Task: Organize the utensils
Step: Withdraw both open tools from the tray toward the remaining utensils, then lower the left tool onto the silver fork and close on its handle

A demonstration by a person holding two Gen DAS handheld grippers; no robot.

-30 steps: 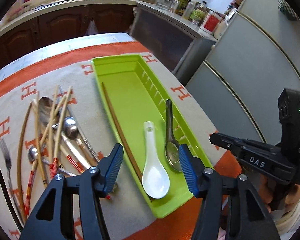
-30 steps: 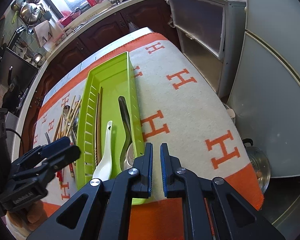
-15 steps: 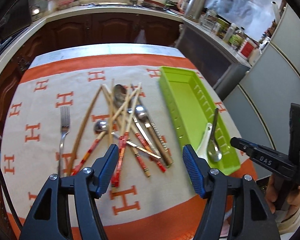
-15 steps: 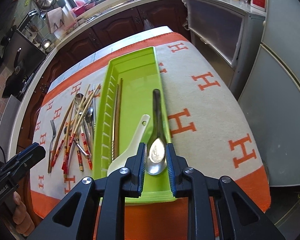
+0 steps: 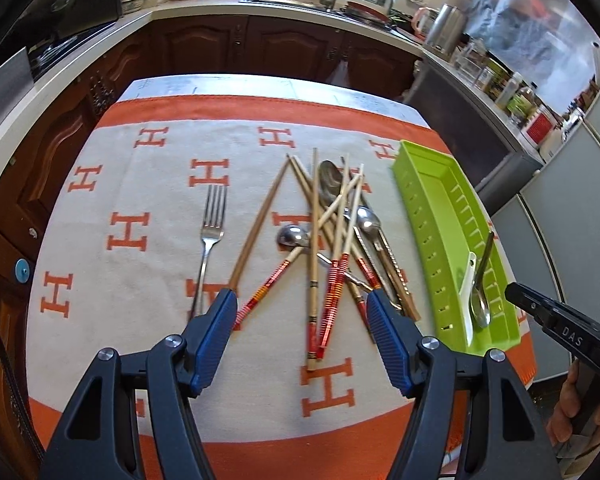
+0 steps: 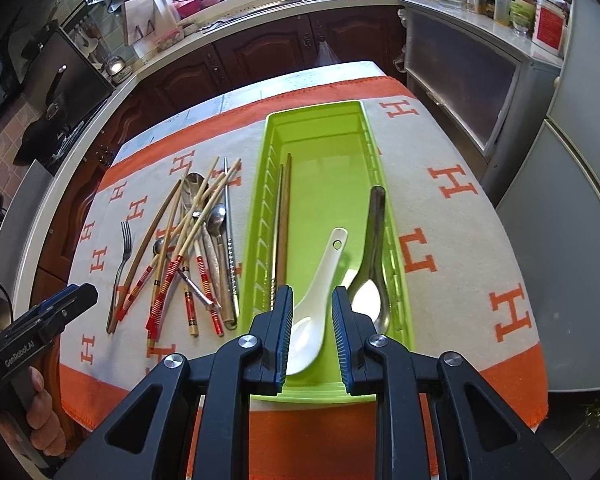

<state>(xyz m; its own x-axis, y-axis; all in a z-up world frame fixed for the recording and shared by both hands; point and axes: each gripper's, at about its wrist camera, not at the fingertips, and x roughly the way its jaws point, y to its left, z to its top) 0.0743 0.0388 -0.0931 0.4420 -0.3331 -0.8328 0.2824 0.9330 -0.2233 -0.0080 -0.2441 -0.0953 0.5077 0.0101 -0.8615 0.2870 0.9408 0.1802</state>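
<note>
A green utensil tray (image 6: 324, 148) (image 5: 432, 184) lies on the cloth-covered table. It holds a white ceramic spoon (image 6: 320, 280), a metal spoon (image 6: 370, 264) and a brown chopstick (image 6: 285, 216). Left of the tray lies a loose pile of chopsticks and spoons (image 5: 332, 248) (image 6: 188, 248), with a fork (image 5: 210, 240) apart on its left. My left gripper (image 5: 302, 320) is open and empty, above the near end of the pile. My right gripper (image 6: 311, 332) is partly open and empty, above the bowl of the white spoon.
The table carries a white cloth with orange H marks (image 5: 140, 232). Dark kitchen cabinets (image 5: 240, 48) and a counter run behind it. A grey cabinet (image 6: 460, 68) and a fridge (image 6: 572, 208) stand to the right of the table.
My left gripper has swung left from over the tray to over the utensil pile. My right gripper has opened from shut to partly open and moved left over the tray's near end.
</note>
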